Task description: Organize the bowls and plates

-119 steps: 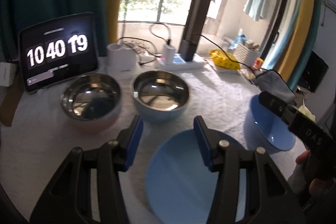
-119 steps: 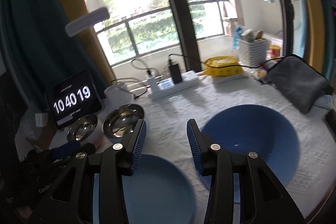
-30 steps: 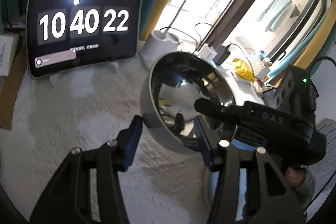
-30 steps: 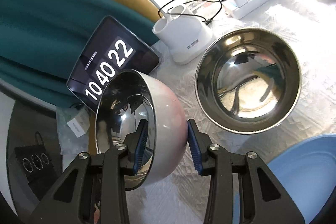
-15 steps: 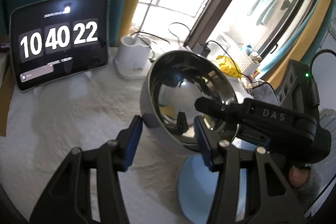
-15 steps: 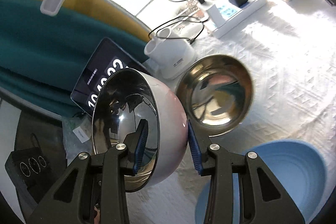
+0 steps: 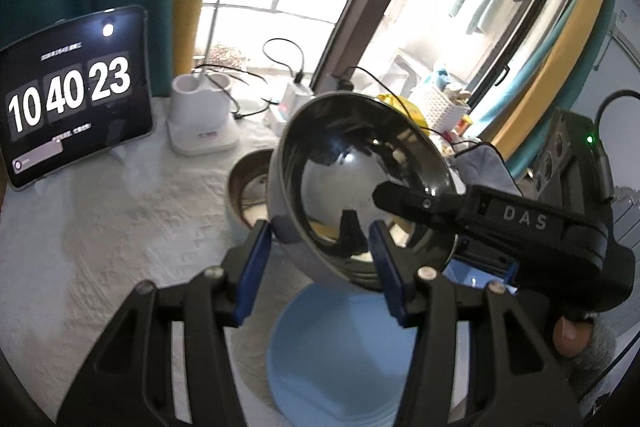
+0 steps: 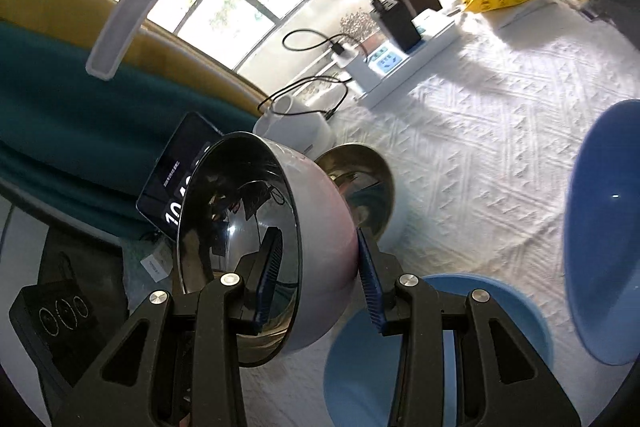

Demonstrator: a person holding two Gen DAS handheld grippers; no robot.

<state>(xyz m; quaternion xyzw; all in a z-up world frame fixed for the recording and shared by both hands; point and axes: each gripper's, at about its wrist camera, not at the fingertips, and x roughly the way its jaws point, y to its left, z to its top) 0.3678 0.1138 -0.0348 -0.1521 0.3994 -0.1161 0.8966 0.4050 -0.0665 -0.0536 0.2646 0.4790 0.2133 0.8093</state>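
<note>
- My right tool (image 8: pixel 316 275) is clenched on the rim of the tilted pale-pink, steel-lined bowl (image 8: pixel 320 227), held off the white-clothed worktop (image 8: pixel 480 147).
- The second steel bowl (image 8: pixel 360 183) sits at one o'clock, just beyond.
- My left tool (image 7: pixel 320 267) is released, idle.

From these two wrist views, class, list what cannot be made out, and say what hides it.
1. Tablet clock, right wrist view: most digits covered by the held bowl.
2. Second bowl, left wrist view: right half behind the held bowl.
3. Far blue plate, right wrist view: cut by the frame edge.
</note>
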